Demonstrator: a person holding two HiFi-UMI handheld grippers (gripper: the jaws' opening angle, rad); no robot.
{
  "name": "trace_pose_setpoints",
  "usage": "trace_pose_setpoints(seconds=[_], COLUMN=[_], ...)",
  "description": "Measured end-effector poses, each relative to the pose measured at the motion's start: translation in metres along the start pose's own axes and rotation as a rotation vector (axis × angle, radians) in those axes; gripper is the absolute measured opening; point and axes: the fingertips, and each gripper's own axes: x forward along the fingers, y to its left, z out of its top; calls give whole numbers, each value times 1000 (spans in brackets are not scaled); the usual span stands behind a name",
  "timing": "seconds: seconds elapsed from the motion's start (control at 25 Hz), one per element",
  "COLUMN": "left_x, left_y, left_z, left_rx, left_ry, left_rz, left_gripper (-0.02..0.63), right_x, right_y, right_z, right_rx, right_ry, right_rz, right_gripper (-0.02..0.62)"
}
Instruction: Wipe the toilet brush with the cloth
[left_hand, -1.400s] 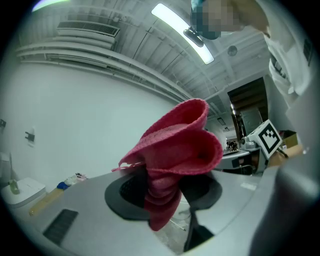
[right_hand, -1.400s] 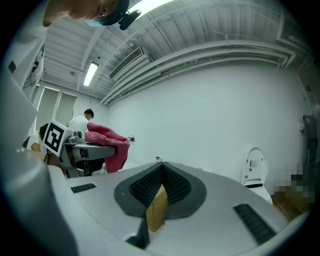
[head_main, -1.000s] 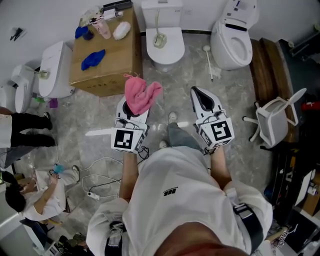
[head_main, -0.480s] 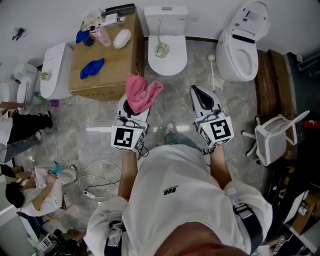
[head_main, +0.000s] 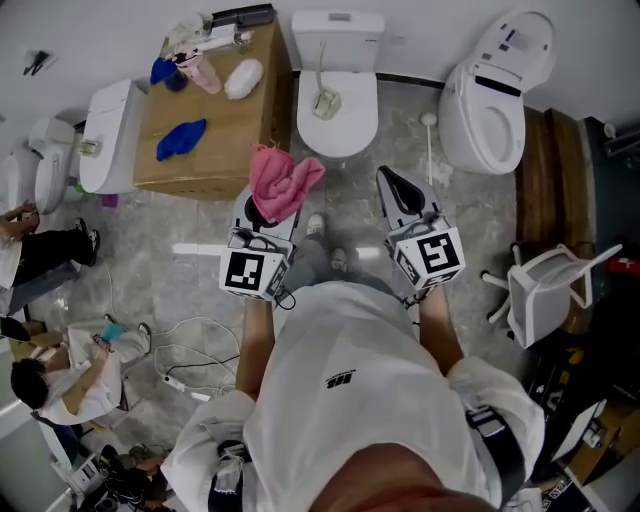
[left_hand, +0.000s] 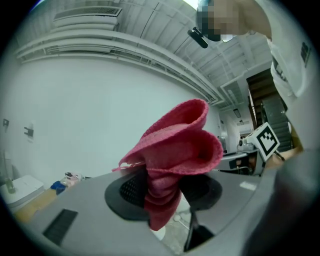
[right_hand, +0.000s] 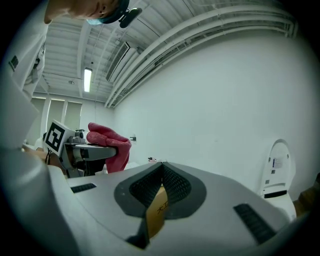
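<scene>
- The left hand-held gripper (head_main: 268, 212) is clenched on a pink cloth (head_main: 284, 182). It pinches a lower fold, so the rest bunches up loose above and ahead of the jaws. That leaves a soft wad free at the front, which suits wiping.
- The right hand-held gripper (head_main: 393, 185) has its jaws pressed together with nothing between them. It sits at 3 o'clock of the left one, both pointing level toward 12 o'clock. It probably stays free because it will have to take the brush handle, and it must open first.
- As I read it, the toilet brush (head_main: 321, 98) stands in a holder on the closed lid of the middle toilet (head_main: 340, 135), at 12 o'clock and well apart from both tools. Up on the lid, its handle could be grasped without stooping.
- A thin white stick with a round end (head_main: 430, 140) lies on the floor at 1 o'clock, between the middle toilet and the open-lidded toilet (head_main: 480, 110). It may be another brush, but it is too small to tell.
- A brown worktop (head_main: 220, 140) at 10 o'clock carries a blue cloth (head_main: 181, 138) and other small items, out of the way.
- No wiping has begun: the cloth and brush are not yet in contact.
</scene>
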Motion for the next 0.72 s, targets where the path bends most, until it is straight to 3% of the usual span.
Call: trace_pose_setpoints(seconds=[0.72], left_x=[120], left_y=[82], left_z=[-39], left_rx=[-22], left_ry=[41], left_rz=[-37], left_gripper=[184], right_x=[120], right_y=[-79], right_z=[-17], right_rx=[-5], right_ry=[36], right_rz=[-20], right_gripper=[-5])
